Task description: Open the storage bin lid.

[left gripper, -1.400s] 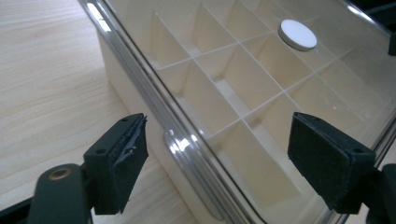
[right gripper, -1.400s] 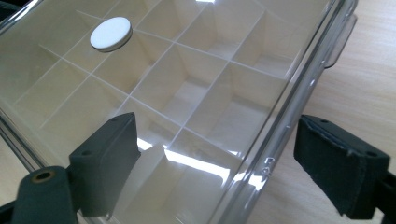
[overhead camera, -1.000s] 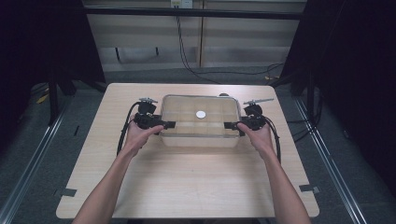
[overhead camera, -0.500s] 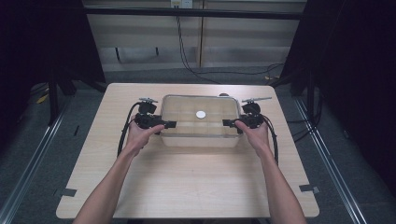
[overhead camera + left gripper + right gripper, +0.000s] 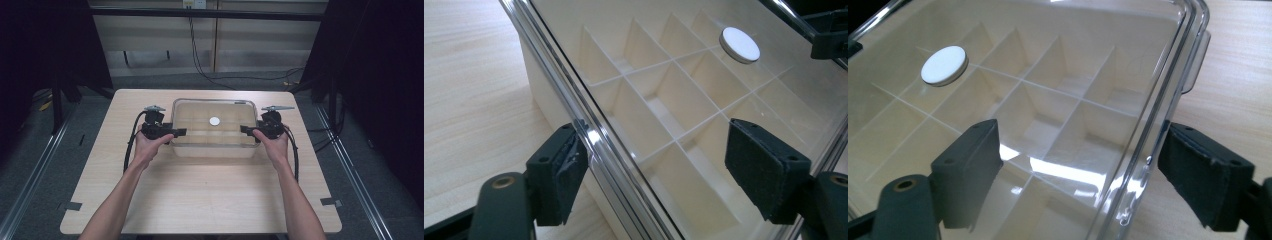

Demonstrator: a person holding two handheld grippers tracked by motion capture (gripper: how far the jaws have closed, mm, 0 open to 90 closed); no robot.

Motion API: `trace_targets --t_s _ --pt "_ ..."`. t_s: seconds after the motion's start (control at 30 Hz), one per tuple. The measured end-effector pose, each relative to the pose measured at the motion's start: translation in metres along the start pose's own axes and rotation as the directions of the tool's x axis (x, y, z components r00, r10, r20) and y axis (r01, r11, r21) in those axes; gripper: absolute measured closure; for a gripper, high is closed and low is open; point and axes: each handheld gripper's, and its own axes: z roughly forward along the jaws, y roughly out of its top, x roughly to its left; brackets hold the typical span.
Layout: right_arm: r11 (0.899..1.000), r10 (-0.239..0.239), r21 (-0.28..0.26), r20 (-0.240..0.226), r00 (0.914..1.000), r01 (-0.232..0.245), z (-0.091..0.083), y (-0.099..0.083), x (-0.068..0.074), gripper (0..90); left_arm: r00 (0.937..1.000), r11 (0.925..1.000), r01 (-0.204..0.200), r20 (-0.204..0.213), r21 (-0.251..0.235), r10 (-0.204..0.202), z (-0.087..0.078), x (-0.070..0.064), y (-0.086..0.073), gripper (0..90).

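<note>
Light wood table [image 5: 200, 200] with a clear divided box [image 5: 215, 145] sitting mid-table toward the far side, long axis running left-right across the person's front, so its two short ends face the two hands. Transparent lid [image 5: 704, 75] is on top, white partition grid visible through it, compartments look empty. Small white round disc [image 5: 214, 121] sits on the lid near its centre. Left gripper [image 5: 170, 132] is at the box's left end, right gripper [image 5: 248, 131] at the right end, each about equally close to its own end, neither clearly nearer. In the left gripper view the jaws stand wide, straddling the lid's rim [image 5: 589, 135]: one pad just outside the edge, close to or touching it, the other over the lid, apart from it. Right gripper view shows the same: jaws wide, lid edge [image 5: 1153, 130] running between them, pads not pressing. Judgement: the edge already lies between the jaws at both ends, so the next move looks like closing on the rim at both ends, probably to lift the lid
</note>
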Motion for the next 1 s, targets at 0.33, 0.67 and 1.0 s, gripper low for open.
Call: trace_targets --t_s 0.33,0.67,1.0 --pt "0.998 0.020 -0.054 -0.030 0.9994 -0.021 -0.011 0.000 -0.005 31.7 0.9996 0.9990 -0.029 -0.006 -0.034 0.029 -0.008 -0.001 0.000 35.8" --pt "0.993 0.065 -0.090 -0.072 0.9953 -0.072 -0.023 -0.002 -0.008 45.7 0.9987 0.9975 -0.045 -0.027 -0.053 0.044 -0.015 -0.004 0.000 45.0" --pt "0.991 0.079 -0.102 -0.075 0.9941 -0.086 -0.030 0.000 -0.007 50.6 0.9984 0.9959 -0.049 -0.033 -0.076 0.047 -0.022 -0.007 0.003 51.6"
